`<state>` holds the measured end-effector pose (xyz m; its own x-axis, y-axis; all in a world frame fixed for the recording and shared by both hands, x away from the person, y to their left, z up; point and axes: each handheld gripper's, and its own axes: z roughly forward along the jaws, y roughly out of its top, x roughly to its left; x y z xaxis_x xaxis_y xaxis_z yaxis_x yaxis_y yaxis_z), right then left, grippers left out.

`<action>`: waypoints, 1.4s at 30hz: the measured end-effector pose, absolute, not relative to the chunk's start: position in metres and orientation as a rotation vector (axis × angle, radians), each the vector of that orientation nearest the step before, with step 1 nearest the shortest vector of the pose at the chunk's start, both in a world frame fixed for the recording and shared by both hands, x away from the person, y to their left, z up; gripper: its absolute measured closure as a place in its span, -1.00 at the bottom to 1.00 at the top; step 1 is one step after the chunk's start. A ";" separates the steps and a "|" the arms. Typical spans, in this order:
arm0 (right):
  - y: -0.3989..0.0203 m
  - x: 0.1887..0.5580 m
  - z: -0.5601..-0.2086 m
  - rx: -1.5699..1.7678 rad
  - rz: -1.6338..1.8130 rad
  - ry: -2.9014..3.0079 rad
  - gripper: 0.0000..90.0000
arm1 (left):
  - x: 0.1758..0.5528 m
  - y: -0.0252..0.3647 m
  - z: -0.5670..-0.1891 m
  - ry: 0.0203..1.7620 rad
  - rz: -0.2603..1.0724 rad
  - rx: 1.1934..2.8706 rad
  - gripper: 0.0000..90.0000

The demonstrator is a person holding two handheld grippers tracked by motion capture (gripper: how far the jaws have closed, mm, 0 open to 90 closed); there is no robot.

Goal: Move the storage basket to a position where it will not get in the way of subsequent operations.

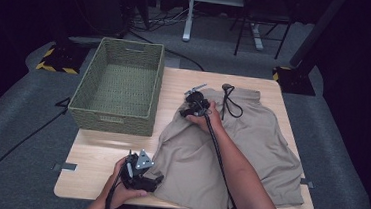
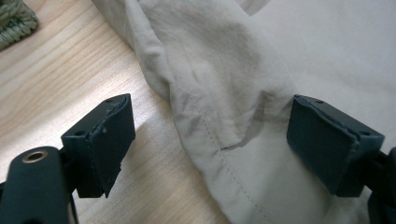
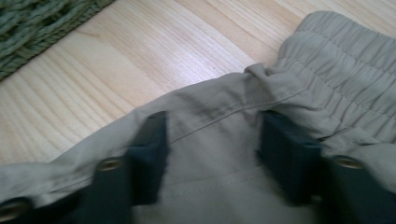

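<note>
Beige shorts point(image 1: 261, 140) lie spread over the right half of the wooden table point(image 1: 99, 153), with the elastic waistband point(image 3: 345, 60) at the far side and a dark drawstring point(image 1: 231, 103) on it. My left gripper point(image 1: 156, 181) rests at the near left corner of the shorts. Its jaws stand wide apart with a stitched hem fold point(image 2: 210, 140) between them, and the pads are clear of the cloth. My right gripper point(image 1: 187, 110) is at the far left edge, just below the waistband. Cloth lies between and partly over its jaws point(image 3: 215, 144), and the pads are not pinching it.
A green woven basket point(image 1: 112, 114), empty inside, stands on the table's far left; its corner shows in the left gripper view point(image 2: 14, 21) and its wall in the right gripper view point(image 3: 37, 28). Bare wood runs between the basket and the shorts. Cables trail from both grippers.
</note>
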<state>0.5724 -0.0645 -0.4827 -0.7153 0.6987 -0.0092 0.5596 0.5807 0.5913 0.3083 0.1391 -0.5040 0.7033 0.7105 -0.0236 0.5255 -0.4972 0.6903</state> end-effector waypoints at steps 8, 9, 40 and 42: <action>-0.070 0.574 -0.481 1.054 0.840 2.591 0.92 | 0.315 0.140 -0.501 0.901 0.338 2.204 -0.01; -0.071 0.574 -0.480 1.054 0.835 2.593 0.94 | 0.316 0.140 -0.501 0.894 0.336 2.207 0.08; -0.064 0.557 -0.468 0.987 0.906 2.570 -0.13 | 0.310 0.133 -0.499 0.778 0.234 2.246 0.93; -0.061 0.556 -0.474 1.012 0.903 2.582 -0.30 | 0.309 0.133 -0.499 0.777 0.232 2.245 0.93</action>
